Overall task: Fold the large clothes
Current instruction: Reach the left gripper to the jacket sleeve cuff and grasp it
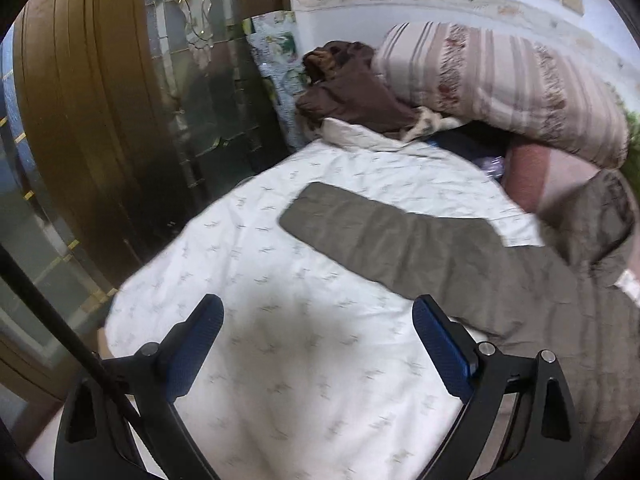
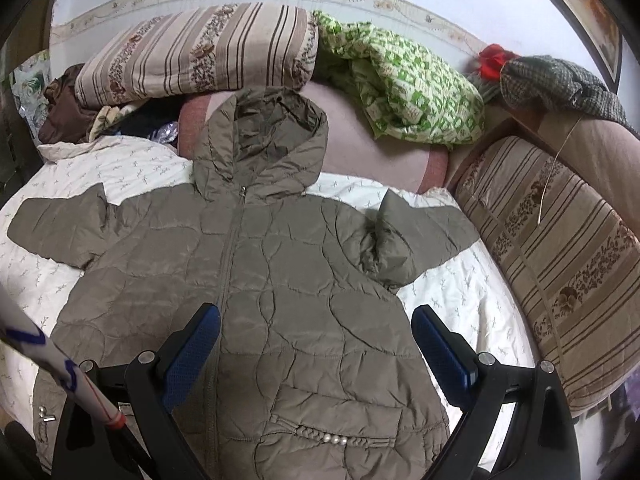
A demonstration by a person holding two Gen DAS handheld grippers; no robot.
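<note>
Right wrist view: jacket (image 2: 256,280) spread flat on bed (image 2: 460,288), hood 12 o'clock, ready for folding. Right gripper (image 2: 316,334), left gripper (image 1: 318,326) released, empty.

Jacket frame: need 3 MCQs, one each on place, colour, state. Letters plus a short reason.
1. Where does the jacket lie?
A. Spread on the white bedspread
B. Hung on the door
C. Stuffed under the striped pillow

2. What colour is the crumpled blanket behind the hood?
A. Blue and grey
B. Green and white
C. Plain black

3. What state is the right tool in?
A. Shut on a sleeve
B. Shut on the hood
C. Open, holding nothing

Answers:
1 A: it lies front up, zipped, both sleeves out to the sides over the bedspread.
2 B: green blocks on a white ground, against the wall.
3 C: its blue pads stand wide apart above the jacket's body with nothing between them; the left tool is open too.
</note>
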